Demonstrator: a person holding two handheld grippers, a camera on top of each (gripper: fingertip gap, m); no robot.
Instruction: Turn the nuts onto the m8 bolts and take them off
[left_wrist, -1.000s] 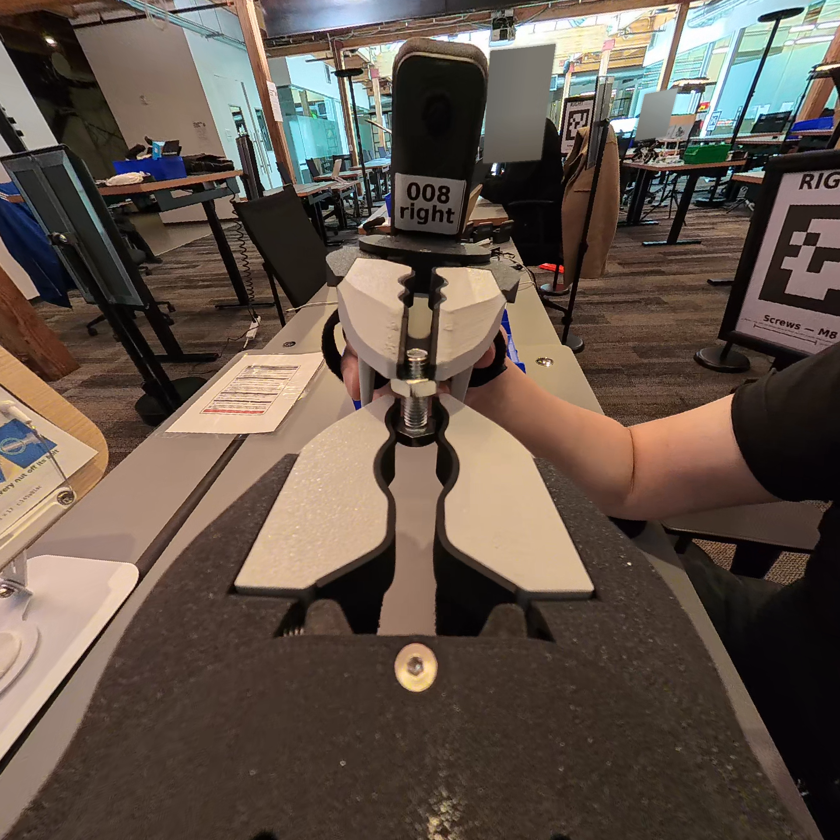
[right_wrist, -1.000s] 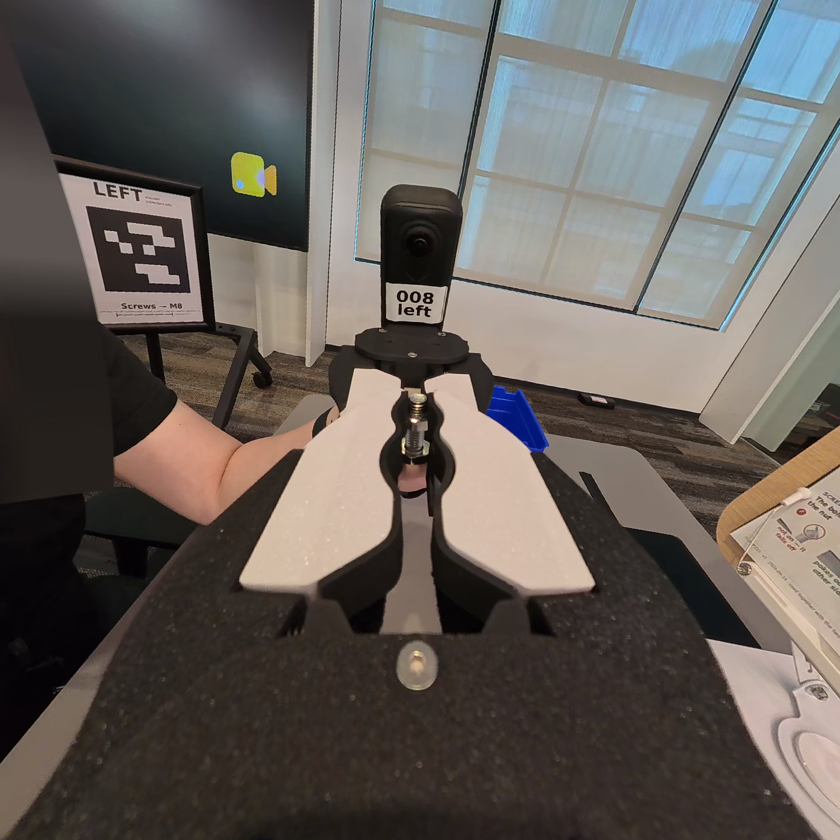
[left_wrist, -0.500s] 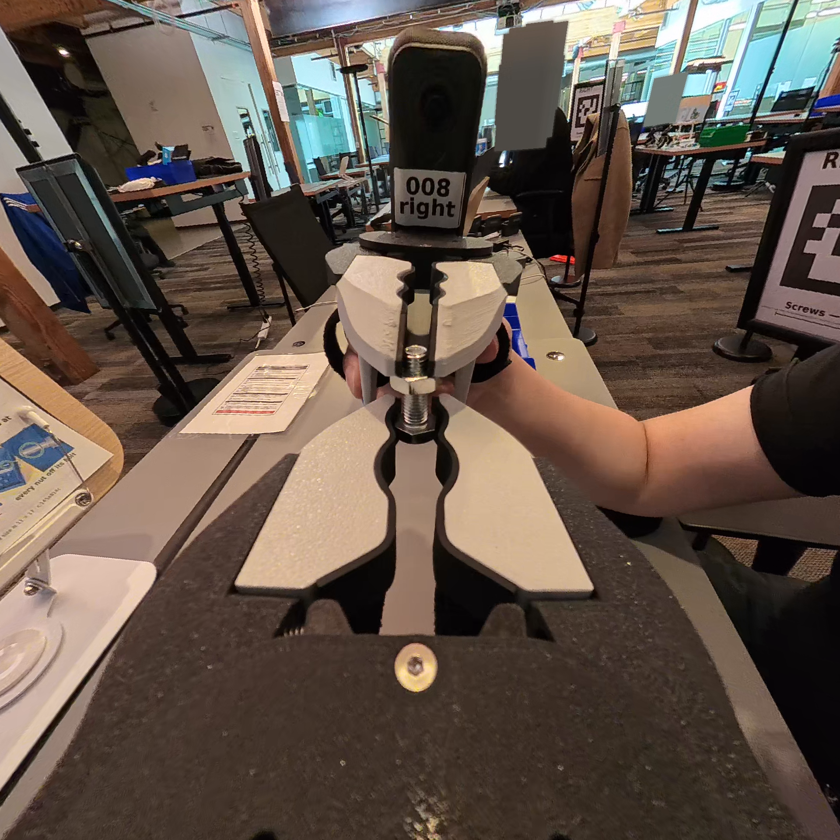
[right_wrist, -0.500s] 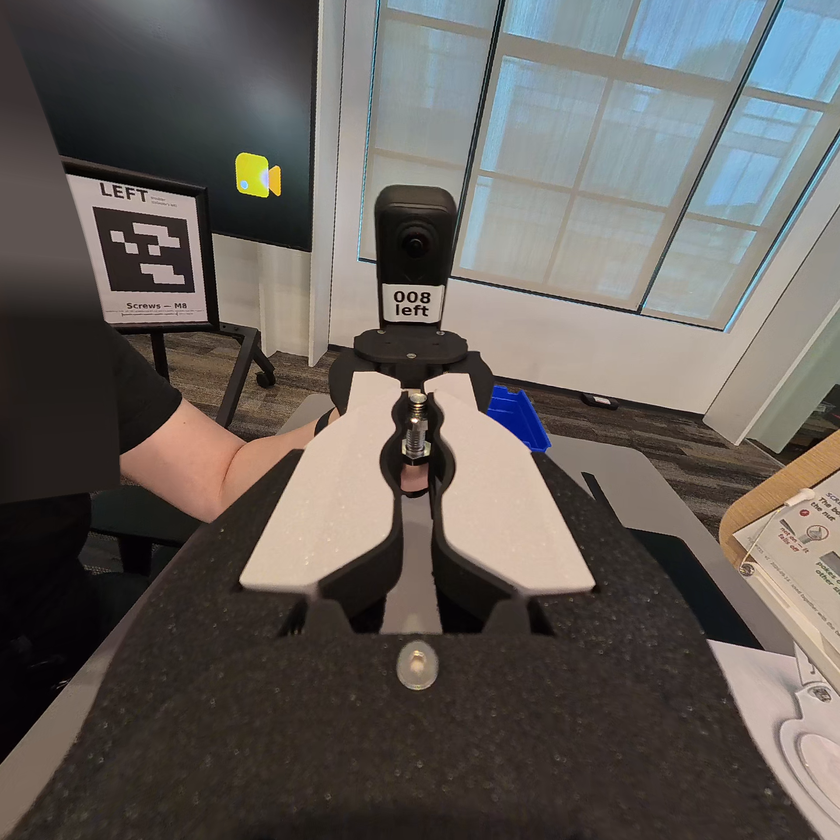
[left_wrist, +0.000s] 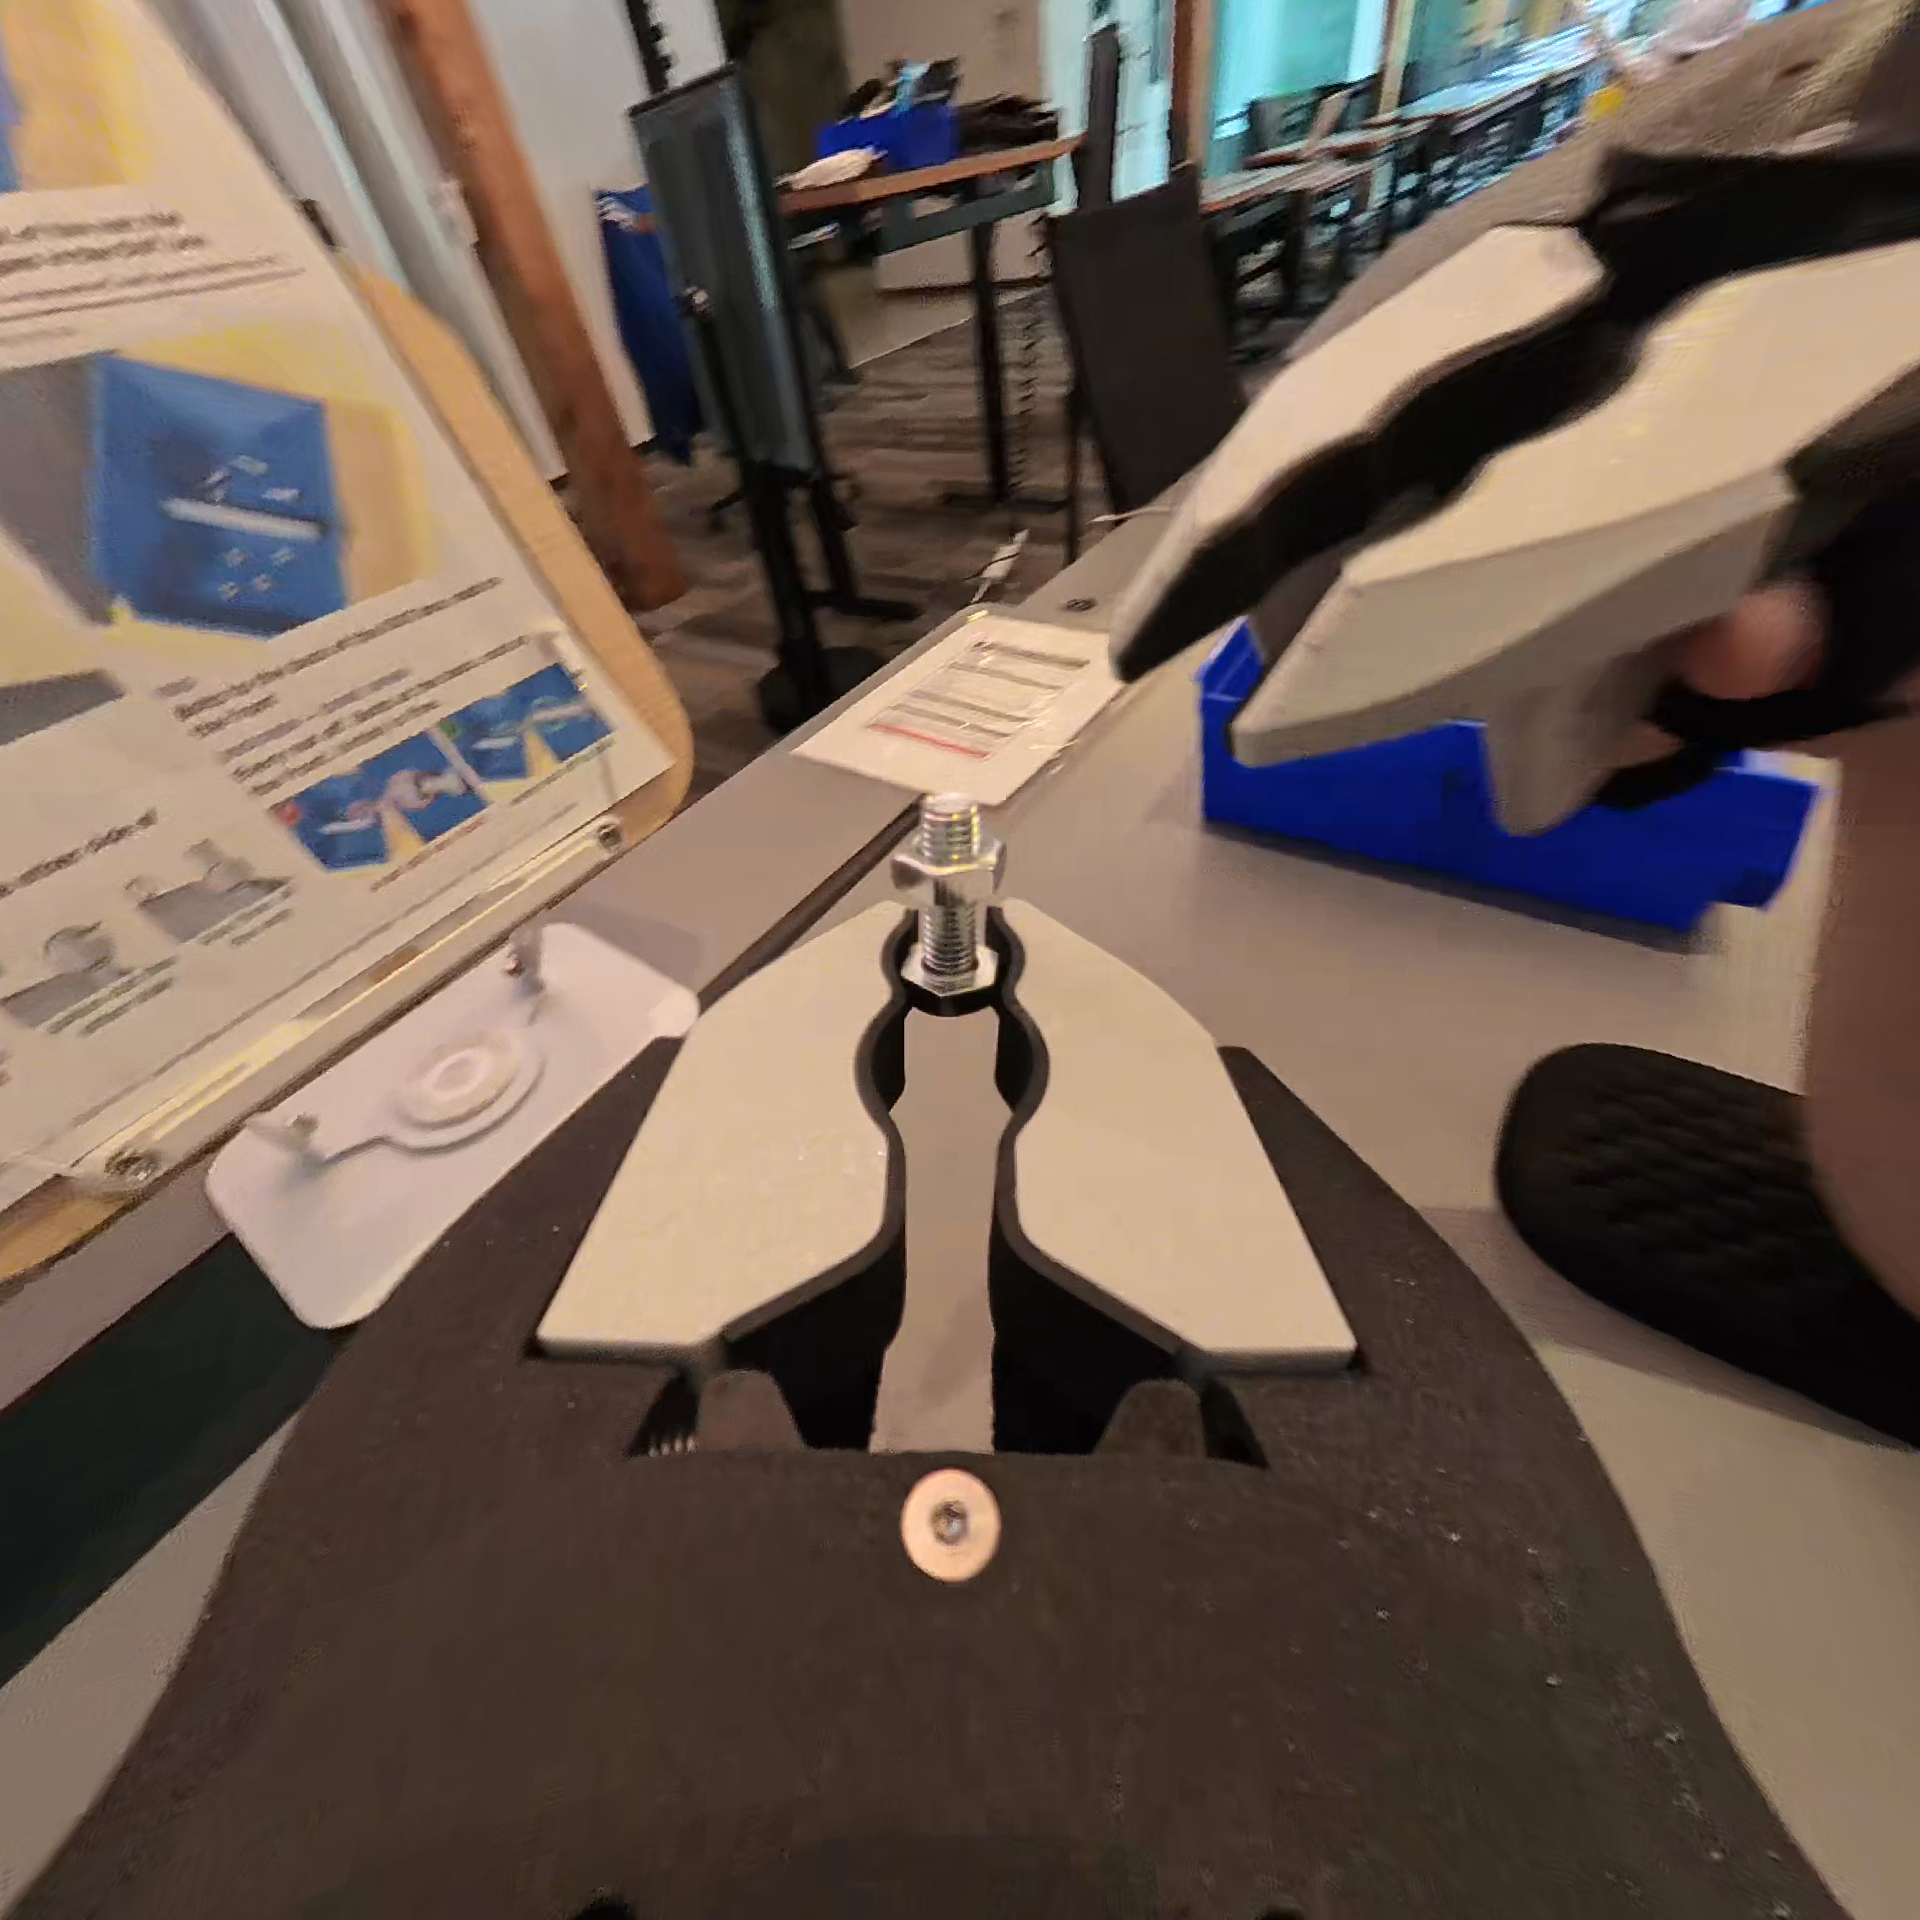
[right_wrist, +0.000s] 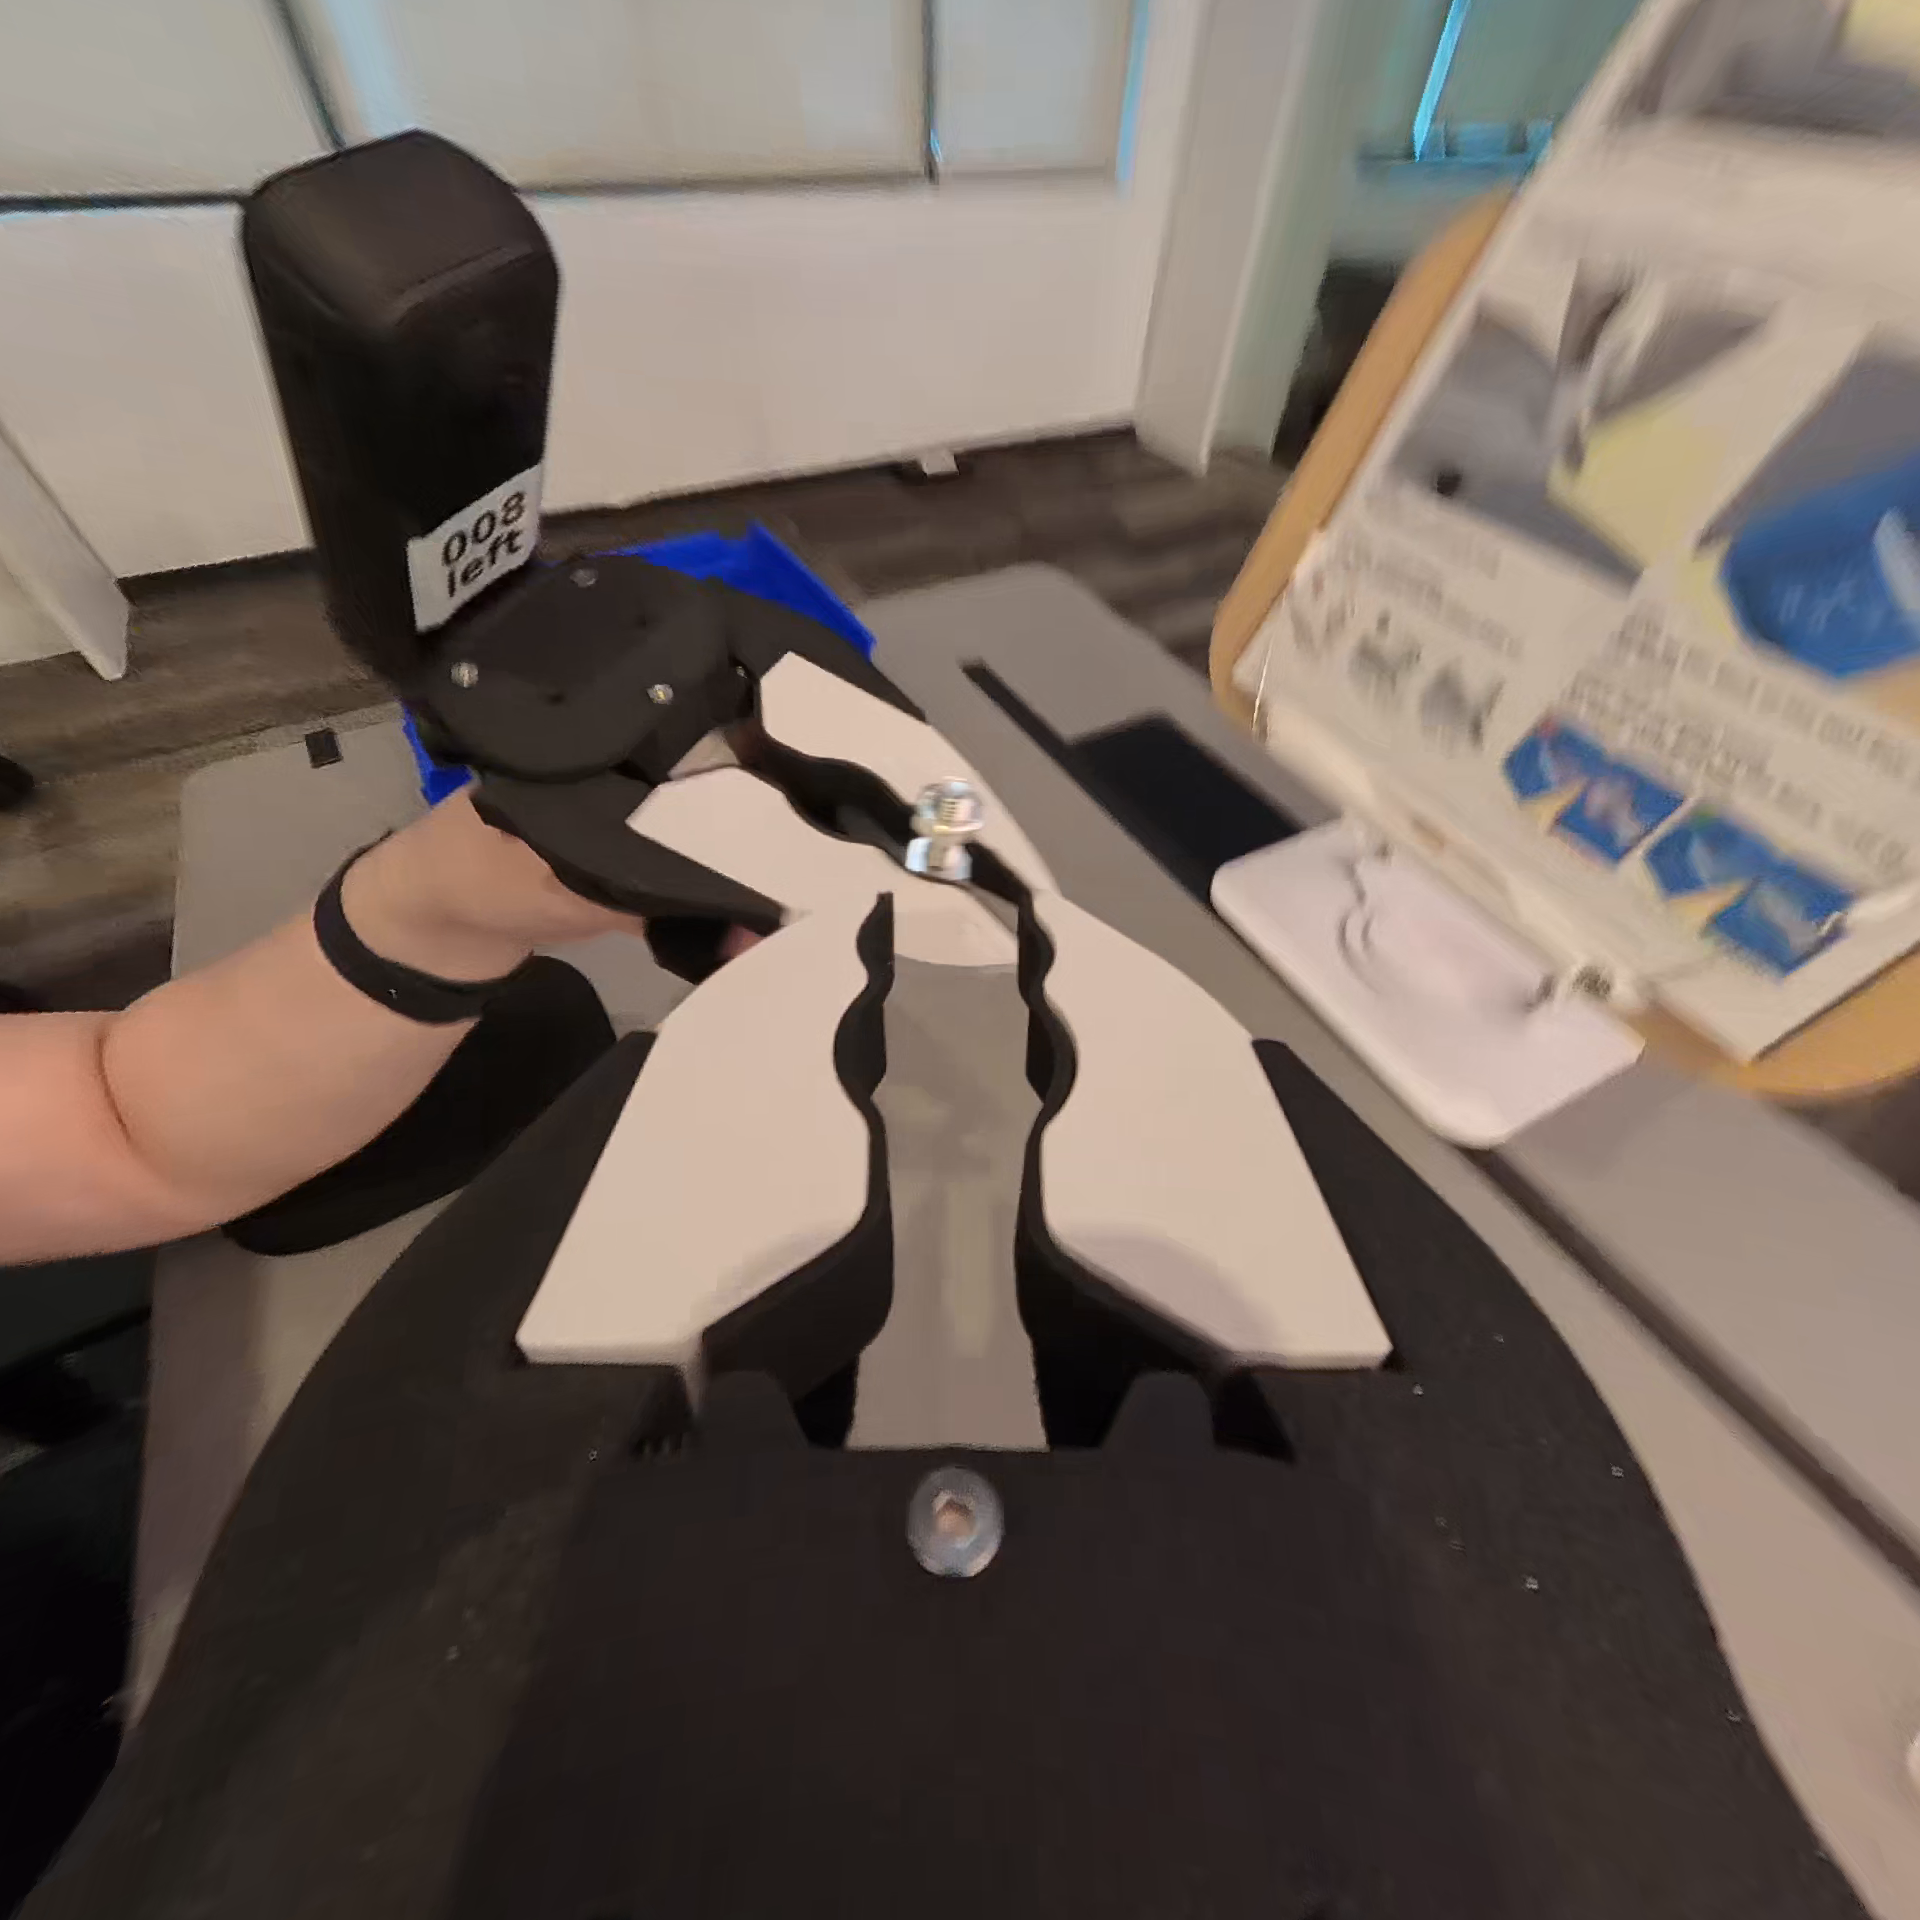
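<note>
My left gripper (left_wrist: 948, 968) is shut on the head of a silver M8 bolt (left_wrist: 943, 925), whose shaft stands up past the fingertips. A silver nut (left_wrist: 945, 869) sits on the thread near the bolt's free end. My right gripper (right_wrist: 954, 912) is open and empty, its tips just short of the bolt (right_wrist: 935, 831) held in the left gripper (right_wrist: 925, 862). In the left wrist view the right gripper (left_wrist: 1195, 675) hangs up and to the right of the bolt, apart from it, over the blue bin.
A blue bin (left_wrist: 1507, 831) stands on the grey table (left_wrist: 1299, 987) to the right. An instruction board (left_wrist: 260, 644) on a white base (left_wrist: 447, 1101) stands at the left. A paper sheet (left_wrist: 977, 707) lies farther back. A black pad (left_wrist: 1683, 1195) lies under the right forearm. The gap from one gripper's tips to the other's is roughly 5 cm.
The right gripper has let go of the nut and pulled away to the right. Both grippers have swung down toward the table and the board. The nut stays on the bolt.
</note>
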